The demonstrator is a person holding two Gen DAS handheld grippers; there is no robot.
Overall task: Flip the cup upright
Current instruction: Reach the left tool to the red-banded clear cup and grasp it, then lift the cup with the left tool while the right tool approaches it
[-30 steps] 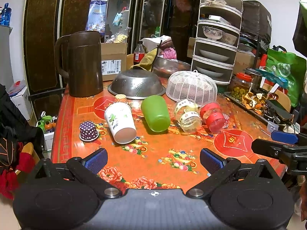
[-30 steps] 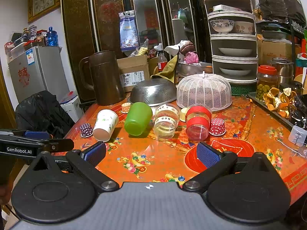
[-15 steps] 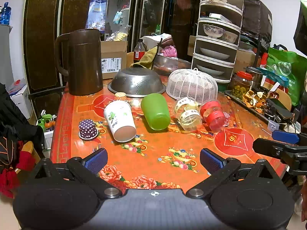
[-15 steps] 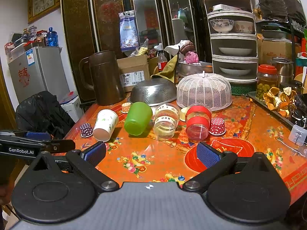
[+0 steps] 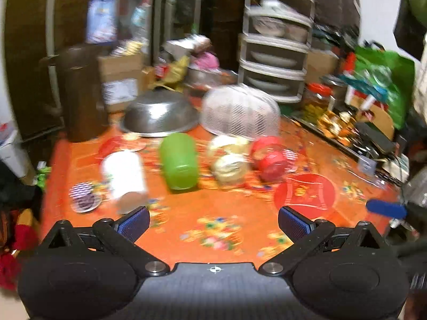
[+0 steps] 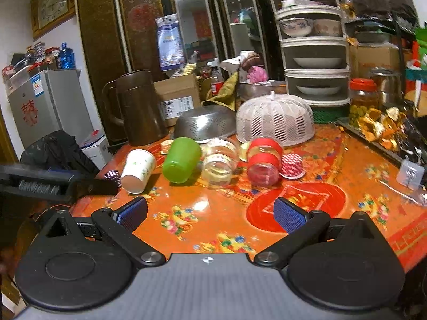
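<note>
Left gripper: released, jaws spread wide, nothing between them; view blurred.
Right gripper: released, jaws wide, empty.
Green cup: on its side on the orange table, at 11 o'clock from the right gripper, well apart.
Paper cup: tipped over, at the green cup's 9 o'clock.
Clear jar: on its side, at the green cup's 3 o'clock.
Red-banded jar: on its side, at 3 o'clock of the clear jar.
</note>
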